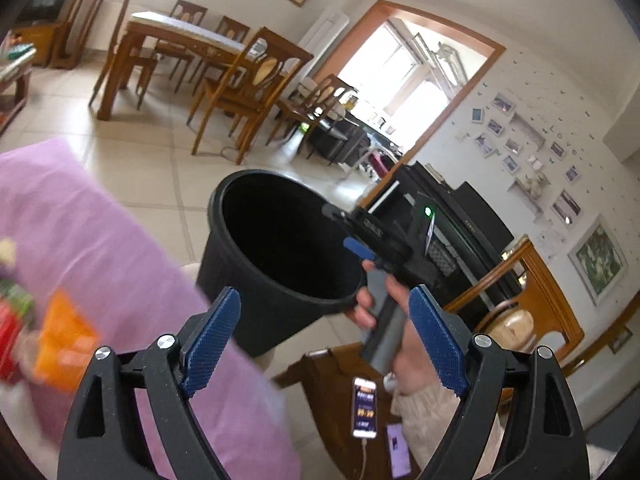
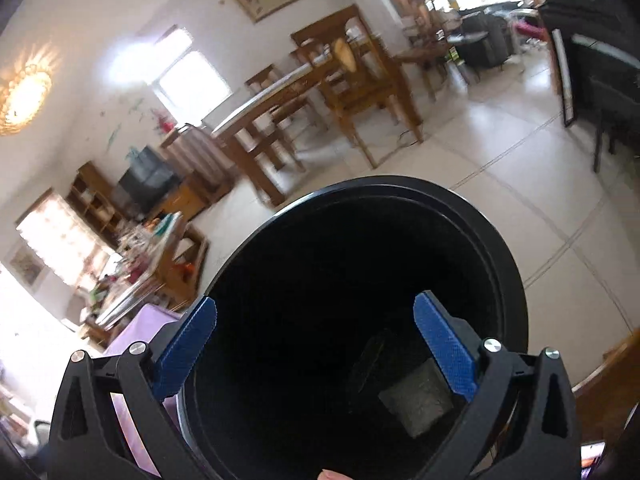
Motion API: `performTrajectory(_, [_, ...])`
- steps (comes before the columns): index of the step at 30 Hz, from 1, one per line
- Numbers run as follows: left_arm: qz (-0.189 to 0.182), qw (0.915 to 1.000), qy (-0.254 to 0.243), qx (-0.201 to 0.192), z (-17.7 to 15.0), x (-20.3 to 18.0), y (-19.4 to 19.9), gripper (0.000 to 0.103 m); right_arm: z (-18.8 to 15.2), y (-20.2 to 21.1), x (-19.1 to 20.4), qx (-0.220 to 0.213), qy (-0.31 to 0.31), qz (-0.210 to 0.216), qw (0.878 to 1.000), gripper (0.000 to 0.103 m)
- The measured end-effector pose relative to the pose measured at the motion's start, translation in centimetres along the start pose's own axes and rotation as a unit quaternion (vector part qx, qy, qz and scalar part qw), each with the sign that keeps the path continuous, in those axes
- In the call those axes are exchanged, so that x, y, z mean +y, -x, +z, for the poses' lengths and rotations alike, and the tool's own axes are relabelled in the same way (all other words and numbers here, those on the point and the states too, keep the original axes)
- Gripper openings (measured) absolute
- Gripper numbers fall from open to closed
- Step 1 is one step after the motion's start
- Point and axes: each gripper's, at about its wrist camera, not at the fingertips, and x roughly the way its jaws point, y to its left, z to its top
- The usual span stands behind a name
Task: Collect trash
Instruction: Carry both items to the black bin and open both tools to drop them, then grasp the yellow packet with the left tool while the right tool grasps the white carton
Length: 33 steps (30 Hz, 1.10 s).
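Bin (image 1: 280,248): round, black, smooth plastic.

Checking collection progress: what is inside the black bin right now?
The right wrist view looks down into the black bin: one pale grey, crumpled-looking piece lies low inside it. The rest of the interior is too dark to read, and the right gripper covers some.

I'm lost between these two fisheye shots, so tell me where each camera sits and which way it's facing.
Left wrist: sits on the left gripper, fingers open and empty, facing across the purple cloth toward the black bin and dining table; the person's right hand shows, holding the right gripper at the bin's rim.
Right wrist: sits on the right gripper, fingers open, looking down into the bin.
Shared: bin, dining table, tiled floor.
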Motion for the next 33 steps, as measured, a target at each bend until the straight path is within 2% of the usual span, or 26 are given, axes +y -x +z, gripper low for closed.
performTrajectory(3, [0.015, 0.9996, -0.001, -0.025, -2.2, 0.8, 5.3, 0.085, -2.4, 1.0, 2.3, -0.040, -0.012, -0.036, 0.998, 0.099])
performTrajectory(9, [0.071, 0.9939, 0.006, -0.084, -5.5, 3.0, 15.6, 0.090, -6.6, 3.0, 5.9, -0.118, -0.052, -0.068, 0.989, 0.099])
performTrajectory(12, [0.120, 0.9853, 0.006, -0.121, -7.4, 4.6, 21.9, 0.096, -8.0, 3.6, 5.2, -0.136, -0.082, -0.081, 0.984, 0.099])
performTrajectory(15, [0.170, 0.9743, 0.022, -0.146, -9.4, 7.1, 27.2, 0.097, -8.4, 4.0, 3.7, -0.142, -0.102, -0.084, 0.981, 0.099])
performTrajectory(19, [0.235, 0.9568, 0.069, -0.156, -12.4, 11.6, 33.3, 0.097, -7.1, 4.6, 2.6, -0.120, -0.099, -0.010, 0.988, 0.099])
performTrajectory(21, [0.250, 0.9520, 0.093, -0.151, -13.6, 13.8, 35.3, 0.097, -6.4, 5.0, 3.0, -0.095, -0.076, 0.024, 0.992, 0.099])
performTrajectory(23, [0.258, 0.9496, 0.116, -0.135, -14.4, 15.4, 36.2, 0.096, -6.4, 5.7, 4.3, -0.094, -0.051, 0.014, 0.994, 0.099])
performTrajectory(26, [0.273, 0.9459, 0.137, -0.108, -15.4, 17.3, 36.8, 0.096, -7.1, 6.2, 8.3, -0.077, 0.036, -0.003, 0.996, 0.099])
performTrajectory(27, [0.276, 0.9451, 0.144, -0.099, -15.8, 17.8, 36.5, 0.096, -7.5, 6.3, 9.7, -0.068, 0.060, -0.003, 0.996, 0.099])
performTrajectory(28, [0.277, 0.9451, 0.148, -0.092, -15.7, 18.0, 36.2, 0.096, -8.0, 6.6, 11.4, -0.062, 0.083, 0.023, 0.994, 0.099])
performTrajectory(30, [0.284, 0.9439, 0.150, -0.075, -15.6, 18.6, 35.4, 0.096, -9.5, 7.5, 15.6, -0.042, 0.136, 0.109, 0.984, 0.099])
performTrajectory(31, [0.289, 0.9431, 0.148, -0.070, -15.8, 18.8, 35.1, 0.096, -10.1, 7.8, 17.4, -0.031, 0.162, 0.135, 0.977, 0.099])
performTrajectory(32, [0.291, 0.9429, 0.149, -0.066, -15.7, 19.1, 35.0, 0.094, -11.3, 8.1, 20.2, -0.011, 0.207, 0.173, 0.963, 0.099])
performTrajectory(33, [0.287, 0.9434, 0.154, -0.064, -15.7, 19.4, 34.8, 0.089, -13.0, 8.2, 23.6, 0.019, 0.263, 0.213, 0.941, 0.099])
